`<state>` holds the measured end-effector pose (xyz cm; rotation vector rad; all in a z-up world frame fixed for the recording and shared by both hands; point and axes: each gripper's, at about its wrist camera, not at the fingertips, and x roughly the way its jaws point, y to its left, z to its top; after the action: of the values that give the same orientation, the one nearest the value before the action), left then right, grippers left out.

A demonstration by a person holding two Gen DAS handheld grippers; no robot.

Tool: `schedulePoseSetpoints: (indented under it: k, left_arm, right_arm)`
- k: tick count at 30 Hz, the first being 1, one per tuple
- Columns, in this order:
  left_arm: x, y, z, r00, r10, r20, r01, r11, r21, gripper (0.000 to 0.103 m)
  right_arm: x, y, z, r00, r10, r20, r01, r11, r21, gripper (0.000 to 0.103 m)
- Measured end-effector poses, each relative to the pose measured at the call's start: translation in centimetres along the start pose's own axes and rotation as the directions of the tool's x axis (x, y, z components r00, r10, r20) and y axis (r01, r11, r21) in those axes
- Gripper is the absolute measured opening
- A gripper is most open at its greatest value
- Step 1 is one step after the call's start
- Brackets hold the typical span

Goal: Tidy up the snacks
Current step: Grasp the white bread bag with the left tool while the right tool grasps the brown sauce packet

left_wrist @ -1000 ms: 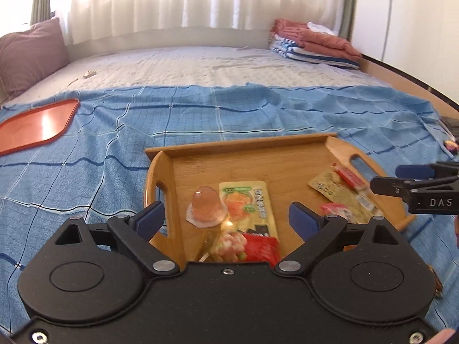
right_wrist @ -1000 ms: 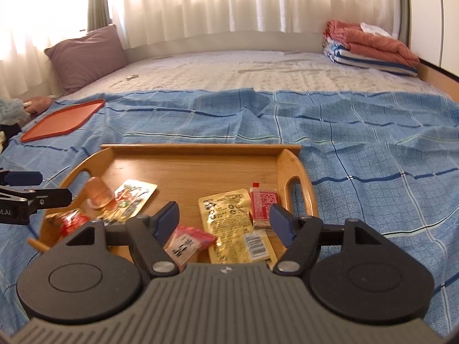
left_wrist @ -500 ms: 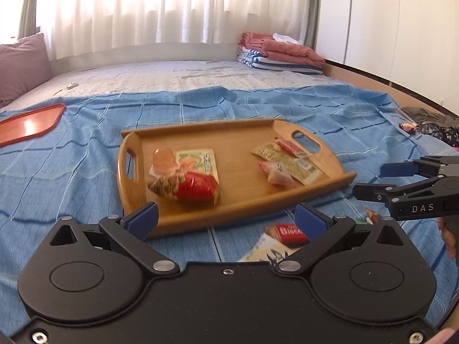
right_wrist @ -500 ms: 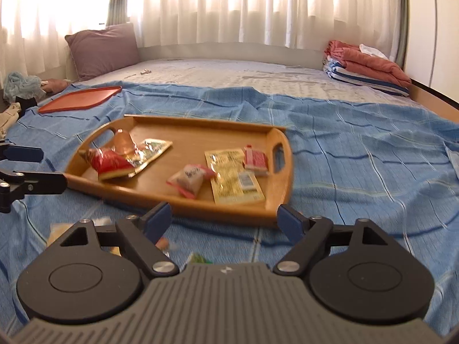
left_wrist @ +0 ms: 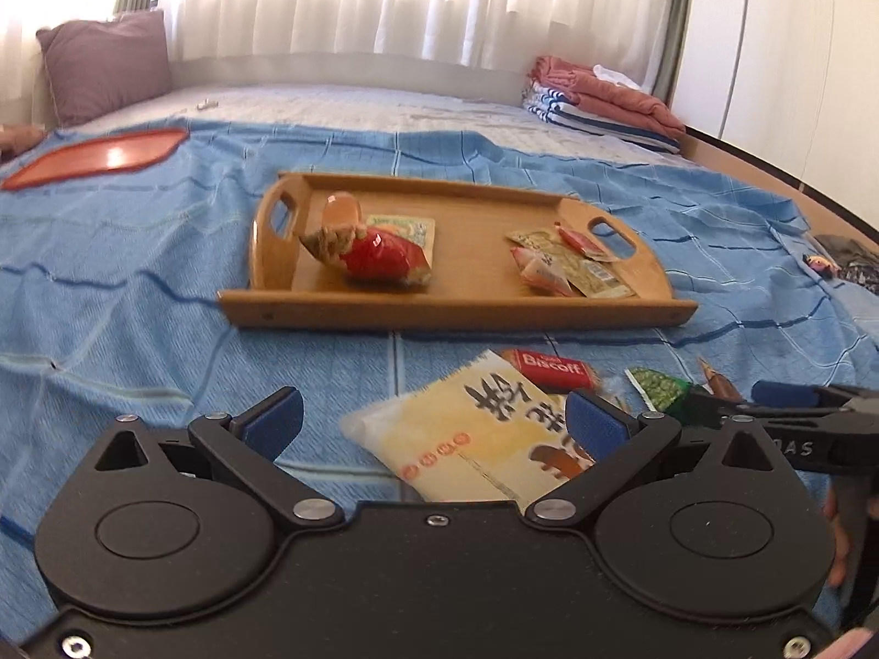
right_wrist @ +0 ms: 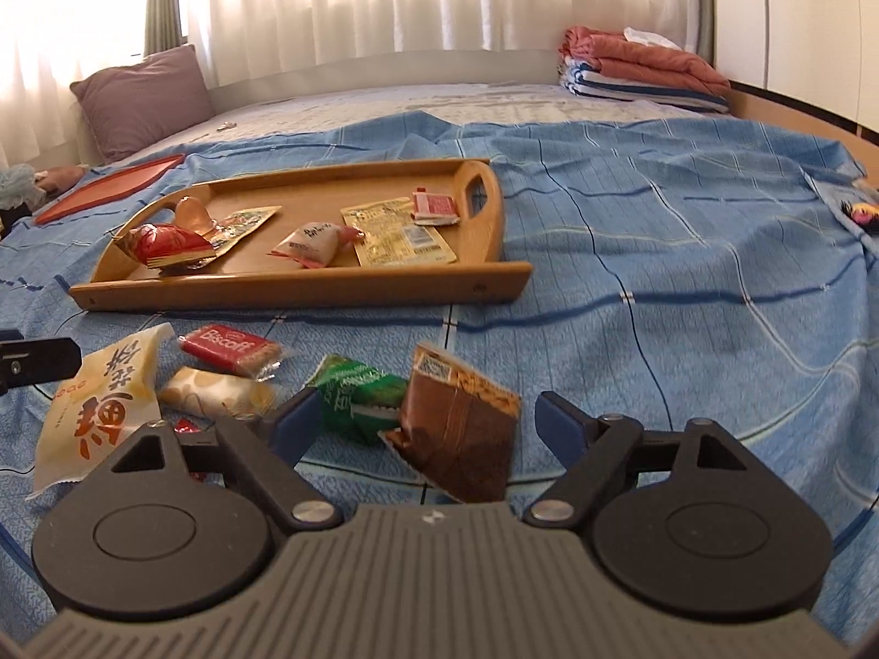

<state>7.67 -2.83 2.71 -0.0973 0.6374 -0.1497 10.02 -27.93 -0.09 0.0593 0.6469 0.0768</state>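
A wooden tray (left_wrist: 456,313) lies on the blue bedspread and holds several snack packets, among them a red one (left_wrist: 379,258) and a yellow one (right_wrist: 395,230). Loose snacks lie in front of the tray: a large yellow-white packet (left_wrist: 478,439), a red Biscoff packet (right_wrist: 231,348), a pale packet (right_wrist: 220,392), a green packet (right_wrist: 357,390) and a brown packet (right_wrist: 461,428). My left gripper (left_wrist: 434,423) is open above the yellow-white packet, apart from it. My right gripper (right_wrist: 428,425) is open, with the brown packet between its fingers and no pad pressing on it.
A flat red tray (left_wrist: 104,156) lies far left on the bed, with a purple pillow (left_wrist: 104,63) behind it. Folded blankets (left_wrist: 599,99) are stacked at the far right. A wooden bed edge and small dark items (left_wrist: 846,263) are on the right.
Both grippers have drawn back from over the tray and sunk lower. The loose snacks in front of the tray have come into view. Both pairs of jaws stand a little wider.
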Motion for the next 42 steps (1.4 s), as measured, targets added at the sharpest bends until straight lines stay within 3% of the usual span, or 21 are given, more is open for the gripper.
schedulePoseSetpoints:
  k: [7,14,27,35,42]
  left_arm:
    - [1.1,-1.4,-1.0,0.999,-0.004,-0.050,0.001,0.998,-0.066,0.102]
    - [2.4,-2.4,-1.8,0.997,0.018,-0.078,-0.025,0.996,-0.090,0.102]
    - [3.4,-2.9,-1.8,0.996,0.057,-0.070,-0.062,0.996,-0.069,0.102]
    - [2.8,-2.8,-2.1,0.998,0.039,-0.047,-0.042,0.997,-0.060,0.075]
    - [2.4,-2.6,-2.0,0.998,0.029,-0.050,-0.033,0.997,-0.064,0.070]
  right_arm:
    - [0.4,-0.2,-1.2,1.000,-0.012,0.003,0.012,1.000,0.023,0.093]
    - [0.8,1.0,-1.8,1.000,-0.026,-0.002,0.026,0.998,-0.054,0.101]
    - [0.9,1.0,-2.2,1.000,-0.014,0.011,0.015,0.999,-0.052,0.103]
    - [0.8,1.1,-2.3,1.000,-0.019,0.018,0.020,0.998,-0.057,0.103]
    - [0.7,1.1,-2.3,1.000,-0.017,0.022,0.018,0.998,-0.054,0.103]
